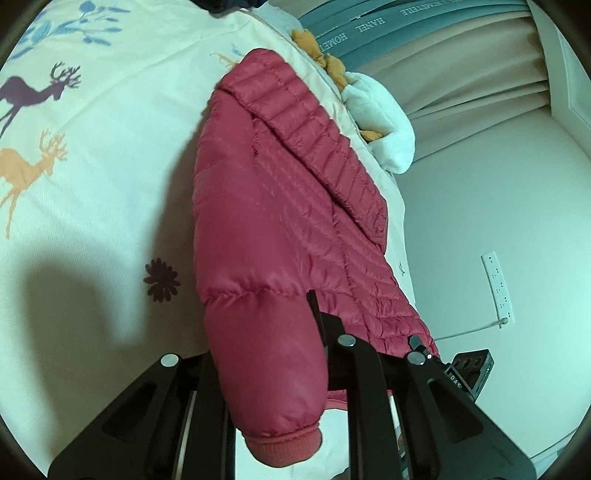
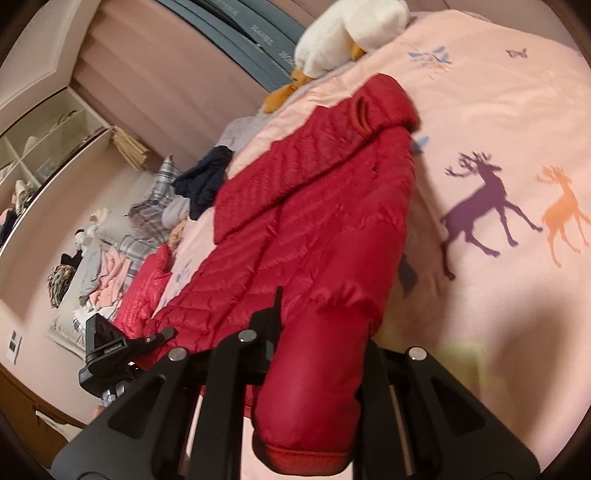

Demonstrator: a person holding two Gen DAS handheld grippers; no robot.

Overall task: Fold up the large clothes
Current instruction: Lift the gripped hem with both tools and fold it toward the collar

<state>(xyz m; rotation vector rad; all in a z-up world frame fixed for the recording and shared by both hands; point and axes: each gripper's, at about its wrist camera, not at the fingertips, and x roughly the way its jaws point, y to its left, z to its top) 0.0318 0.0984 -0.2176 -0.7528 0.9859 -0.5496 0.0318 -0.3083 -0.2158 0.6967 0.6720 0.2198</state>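
1. My left claw pinches one sleeve of the red puffer jacket between its fingers, the ribbed cuff hanging toward the camera.
2. My right claw grips the other sleeve the same way, cuff nearest the lens.
3. Beyond both claws, the jacket's body stretches away across the deer-print bedspread, hood end farthest.
4. Past the hood lies a white plush toy; to one side, a heap of clothes.

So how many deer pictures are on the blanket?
2: a purple deer and an orange deer beside it, both right of the red jacket. More may be hidden.
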